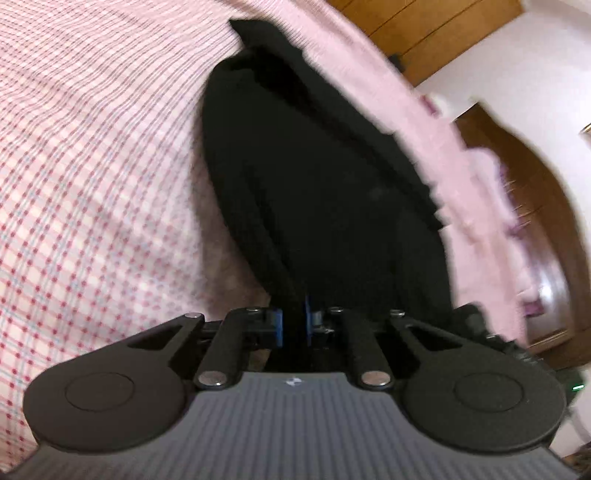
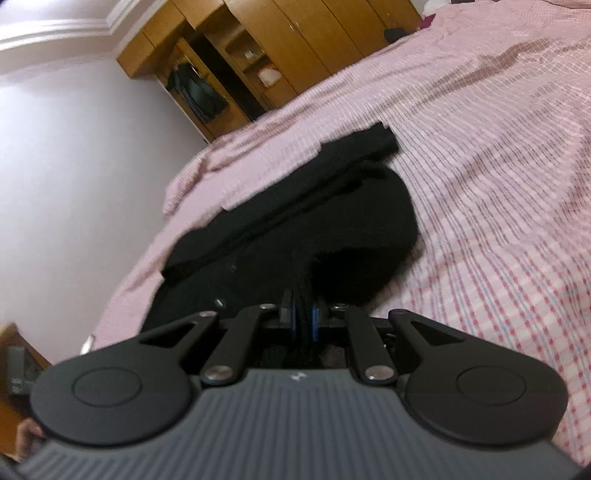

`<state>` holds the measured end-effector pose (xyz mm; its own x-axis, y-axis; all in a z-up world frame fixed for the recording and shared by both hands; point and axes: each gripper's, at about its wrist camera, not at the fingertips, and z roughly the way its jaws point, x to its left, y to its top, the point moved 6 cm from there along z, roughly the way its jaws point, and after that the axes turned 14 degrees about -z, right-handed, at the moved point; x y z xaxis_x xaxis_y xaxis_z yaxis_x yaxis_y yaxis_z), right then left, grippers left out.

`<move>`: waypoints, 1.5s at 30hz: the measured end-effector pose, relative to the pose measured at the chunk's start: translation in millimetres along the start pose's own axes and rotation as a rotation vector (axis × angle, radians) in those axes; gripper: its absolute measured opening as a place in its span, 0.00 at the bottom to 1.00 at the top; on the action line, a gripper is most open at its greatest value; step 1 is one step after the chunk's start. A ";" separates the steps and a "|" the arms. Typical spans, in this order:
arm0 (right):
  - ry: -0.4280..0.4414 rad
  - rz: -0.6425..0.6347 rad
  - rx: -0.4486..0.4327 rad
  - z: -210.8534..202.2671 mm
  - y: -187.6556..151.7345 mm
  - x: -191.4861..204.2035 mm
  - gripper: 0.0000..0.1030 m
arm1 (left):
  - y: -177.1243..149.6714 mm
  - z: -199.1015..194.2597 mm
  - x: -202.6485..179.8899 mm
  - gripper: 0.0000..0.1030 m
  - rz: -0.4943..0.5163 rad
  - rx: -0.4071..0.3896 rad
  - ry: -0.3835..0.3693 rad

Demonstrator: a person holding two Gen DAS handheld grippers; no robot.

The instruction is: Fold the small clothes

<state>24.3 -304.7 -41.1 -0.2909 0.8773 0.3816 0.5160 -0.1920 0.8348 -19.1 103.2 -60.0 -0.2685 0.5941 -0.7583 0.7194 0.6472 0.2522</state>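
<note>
I see the black garment [image 1: 317, 177] lying on the bed [image 1: 92, 147], which is covered by a pink checked sheet. In the left wrist view it fills the middle of the frame, running from the upper centre down to my left gripper [image 1: 294, 325], whose blue-padded fingers [image 1: 277, 326] are pinched together on a bunched fold of the cloth. In the right wrist view the same garment [image 2: 295, 221] stretches from the lower centre up toward the middle, with a thicker band along its upper left edge. My right gripper [image 2: 303, 317] is likewise clamped on a gathered strip of black fabric, the pads nearly meeting with the cloth between them.

Around the work: a wooden wardrobe [image 2: 266, 48] stands in the upper part of the right view, with open shelves and dark clothing hanging [image 2: 195, 92] at its left side. A pale wall [image 2: 66, 147] fills the left of that frame. A small dark item [image 2: 395, 34] sits at the far edge of the bed, upper right. In the left view, wooden furniture [image 1: 535, 206] curves down the right side, blurred. Nothing lies on the sheet between the garment and either gripper.
</note>
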 end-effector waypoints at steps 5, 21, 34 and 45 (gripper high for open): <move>0.012 0.007 -0.064 1.5 29.3 1.3 0.10 | 25.0 -16.8 -29.0 0.12 0.012 -0.076 -0.132; -0.107 0.020 -0.325 70.0 167.2 -8.4 0.10 | 144.9 11.5 -142.0 0.12 0.092 -0.456 -0.192; -0.255 -0.070 -0.173 222.4 177.2 -45.3 0.10 | 238.5 138.5 -112.3 0.12 0.072 -0.456 0.090; -0.293 -0.021 -0.002 273.3 139.4 -88.7 0.11 | 261.8 205.2 -75.1 0.14 0.171 -0.353 0.203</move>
<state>342.2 -289.1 -67.1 -0.0561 0.9706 0.2339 0.5110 -0.1734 0.8419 320.9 129.9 -60.3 -0.3105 0.7658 -0.5631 0.5113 0.6340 0.5803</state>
